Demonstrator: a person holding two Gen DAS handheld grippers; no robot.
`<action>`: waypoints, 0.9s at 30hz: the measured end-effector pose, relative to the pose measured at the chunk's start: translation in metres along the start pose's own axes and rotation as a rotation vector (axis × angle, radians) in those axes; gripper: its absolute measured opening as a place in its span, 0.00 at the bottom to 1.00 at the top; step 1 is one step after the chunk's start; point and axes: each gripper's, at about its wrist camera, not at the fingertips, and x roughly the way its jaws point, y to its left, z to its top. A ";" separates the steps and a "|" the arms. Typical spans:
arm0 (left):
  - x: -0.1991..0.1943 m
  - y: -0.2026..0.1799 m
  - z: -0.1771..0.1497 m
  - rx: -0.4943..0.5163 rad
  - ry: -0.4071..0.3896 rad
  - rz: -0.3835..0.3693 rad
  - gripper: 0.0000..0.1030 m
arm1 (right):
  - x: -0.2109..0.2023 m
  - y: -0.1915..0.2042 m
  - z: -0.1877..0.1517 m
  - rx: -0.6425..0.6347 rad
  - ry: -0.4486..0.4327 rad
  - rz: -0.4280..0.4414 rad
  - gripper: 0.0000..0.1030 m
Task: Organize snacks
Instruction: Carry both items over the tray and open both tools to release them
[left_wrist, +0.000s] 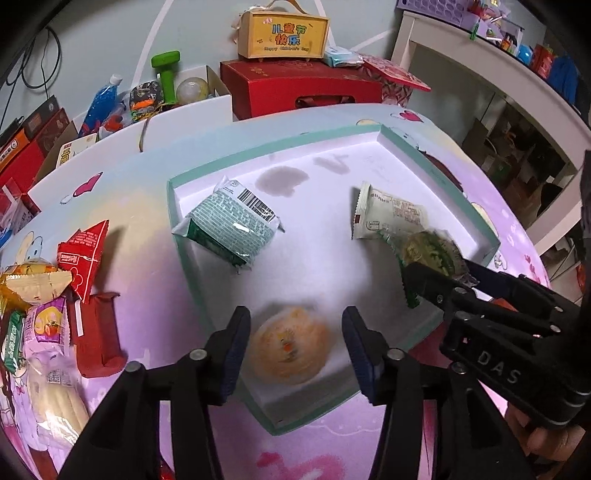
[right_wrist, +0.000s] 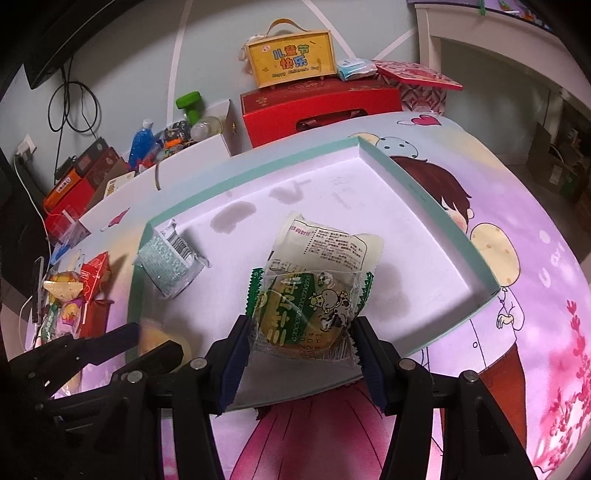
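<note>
Left wrist view: left gripper (left_wrist: 291, 345) was spread wide, jaws either side of a blurred round orange-yellow pastry (left_wrist: 290, 345) without touching it. Pastry sat in the near corner of the teal-rimmed white tray (left_wrist: 184, 258). Teal brick-pattern packet (left_wrist: 231, 225) lay by the tray's left edge, pale cream packet (left_wrist: 391, 214) toward the right edge. Loose snack pile (left_wrist: 55, 295) sat on the cartoon-print tablecloth (left_wrist: 147, 258), left of the tray. Right gripper (left_wrist: 439, 273) was clamped on the green clear-wrapped pastry (left_wrist: 428, 254).

Right wrist view: right gripper (right_wrist: 301, 350) was clenched on the green clear-wrapped pastry (right_wrist: 306, 314), over the tray's near edge, overlapping the cream packet (right_wrist: 328, 243).
</note>
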 end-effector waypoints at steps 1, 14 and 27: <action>-0.001 0.000 0.000 0.000 -0.001 0.001 0.52 | 0.000 0.000 0.000 0.000 0.002 0.001 0.58; -0.009 0.017 0.000 -0.041 -0.011 0.053 0.59 | 0.001 0.004 0.000 -0.017 0.007 -0.016 0.65; -0.006 0.045 -0.006 -0.140 -0.006 0.146 0.83 | 0.002 0.013 -0.002 -0.058 0.007 -0.026 0.87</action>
